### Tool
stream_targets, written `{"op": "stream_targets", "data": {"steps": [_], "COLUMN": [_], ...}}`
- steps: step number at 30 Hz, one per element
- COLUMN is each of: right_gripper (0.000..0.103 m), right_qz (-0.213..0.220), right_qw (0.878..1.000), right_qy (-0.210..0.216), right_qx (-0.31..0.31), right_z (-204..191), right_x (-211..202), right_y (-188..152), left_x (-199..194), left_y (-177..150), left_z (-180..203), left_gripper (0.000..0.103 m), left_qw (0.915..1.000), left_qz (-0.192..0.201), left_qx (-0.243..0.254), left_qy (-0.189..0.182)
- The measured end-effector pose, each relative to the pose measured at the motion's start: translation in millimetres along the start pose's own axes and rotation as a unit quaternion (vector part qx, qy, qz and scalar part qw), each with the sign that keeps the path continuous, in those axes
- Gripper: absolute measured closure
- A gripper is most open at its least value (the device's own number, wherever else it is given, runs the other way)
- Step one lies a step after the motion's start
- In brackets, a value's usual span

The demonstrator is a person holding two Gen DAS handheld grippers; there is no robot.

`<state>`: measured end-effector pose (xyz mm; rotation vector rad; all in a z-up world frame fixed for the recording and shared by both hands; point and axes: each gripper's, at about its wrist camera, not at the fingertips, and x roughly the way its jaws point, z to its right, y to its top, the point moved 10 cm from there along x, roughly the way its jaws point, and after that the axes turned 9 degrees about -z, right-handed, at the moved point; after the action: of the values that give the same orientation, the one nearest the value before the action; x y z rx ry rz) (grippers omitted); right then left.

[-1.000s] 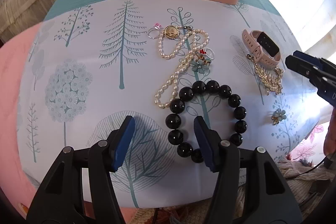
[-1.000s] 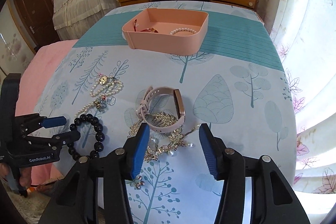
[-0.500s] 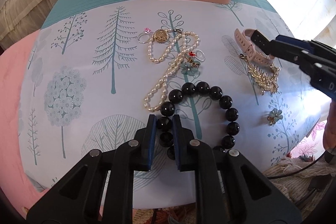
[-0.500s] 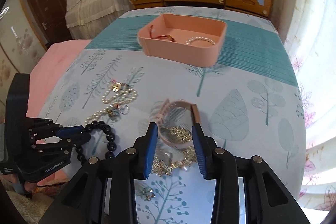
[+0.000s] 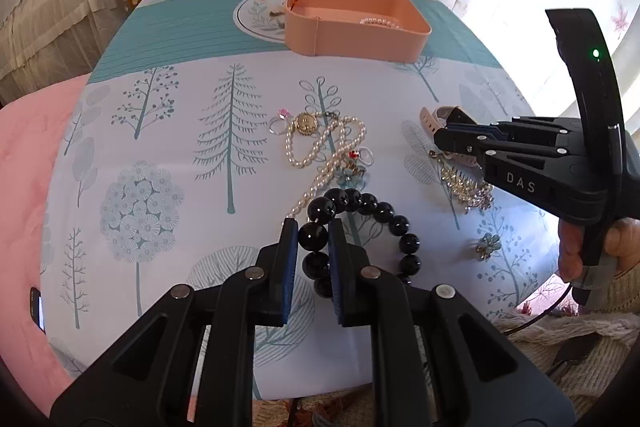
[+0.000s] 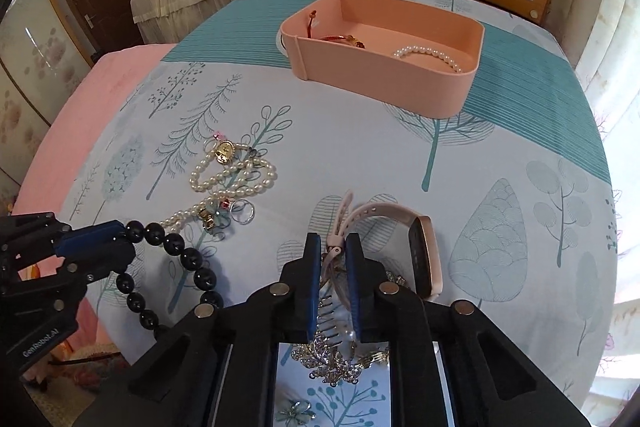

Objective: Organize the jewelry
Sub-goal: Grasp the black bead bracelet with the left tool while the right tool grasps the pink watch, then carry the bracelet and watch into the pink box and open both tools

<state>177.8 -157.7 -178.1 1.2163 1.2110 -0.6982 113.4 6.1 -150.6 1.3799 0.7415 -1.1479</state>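
Since a second ago both hand-held grippers have closed from wide open. The left hand-held gripper (image 5: 313,241) now pinches one glossy bead of the black round-bead bracelet (image 5: 362,205), part lifted off the tree-print surface (image 5: 168,155). The right hand-held gripper (image 6: 333,255) clamps the strap of the pink smartwatch (image 6: 424,251). Behind stands one peach plastic tray (image 6: 384,75) holding two bracelets.

A black bead bracelet (image 5: 362,227) is pinched at one bead, its loop draped on the tree-print cloth. A pink smartwatch (image 6: 404,247) is gripped by its strap, standing on edge over a gold comb (image 6: 336,355).
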Motion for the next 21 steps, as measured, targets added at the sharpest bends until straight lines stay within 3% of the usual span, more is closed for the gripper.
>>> {"op": "stream_targets", "data": {"steps": [10, 15, 21], "right_gripper": [0.094, 0.094, 0.094], "right_qz": [0.055, 0.102, 0.161], "right_qw": [0.998, 0.995, 0.987], "right_qy": [-0.002, -0.021, -0.016], "right_qx": [0.019, 0.014, 0.024], "right_z": [13, 24, 34], "right_x": [-52, -98, -148], "right_y": [16, 51, 106], "left_x": [-51, -87, -105], "left_y": [43, 98, 185], "left_z": [13, 24, 36], "left_gripper": [0.091, 0.091, 0.091], "left_qw": [0.9974, 0.9903, 0.9831], "left_qz": [0.062, 0.121, 0.166], "left_qx": [0.027, 0.066, 0.076], "left_qy": [-0.022, 0.016, 0.018]}}
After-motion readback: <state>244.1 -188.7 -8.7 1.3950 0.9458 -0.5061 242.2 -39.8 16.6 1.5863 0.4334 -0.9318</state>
